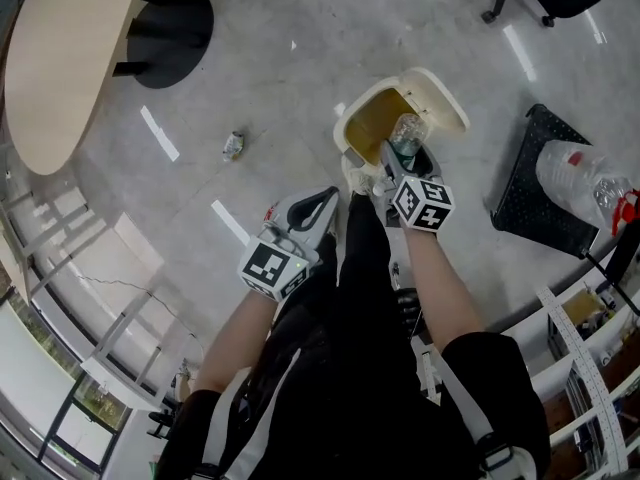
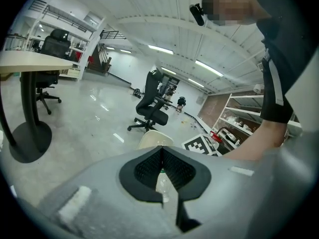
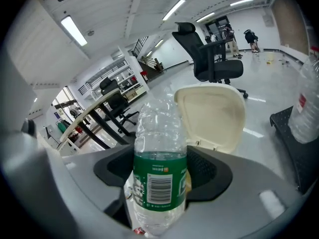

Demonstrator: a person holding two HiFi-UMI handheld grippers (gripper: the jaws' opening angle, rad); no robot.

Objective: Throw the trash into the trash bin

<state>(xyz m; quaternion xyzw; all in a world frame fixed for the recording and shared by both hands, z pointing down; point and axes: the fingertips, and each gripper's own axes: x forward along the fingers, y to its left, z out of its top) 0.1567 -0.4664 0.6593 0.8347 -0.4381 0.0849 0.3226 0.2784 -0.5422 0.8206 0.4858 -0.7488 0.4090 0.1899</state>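
A cream trash bin (image 1: 355,108) stands on the floor with its lid (image 1: 440,93) swung open, its yellowish inside showing. My right gripper (image 1: 400,158) is shut on a clear plastic bottle (image 1: 405,133) with a green label, held at the bin's near rim over the opening. In the right gripper view the bottle (image 3: 160,168) stands upright between the jaws, with the open lid (image 3: 212,116) just behind it. My left gripper (image 1: 310,213) hangs lower left of the bin, shut and holding nothing. In the left gripper view its jaws (image 2: 160,156) meet at the tips, and the bin lid (image 2: 154,139) shows beyond them.
A crumpled piece of trash (image 1: 233,146) lies on the floor left of the bin. A wooden table (image 1: 60,58) on a black base fills the upper left. A black mat (image 1: 545,183) with a large water bottle (image 1: 585,178) lies to the right, with shelving beyond. Office chairs stand farther off.
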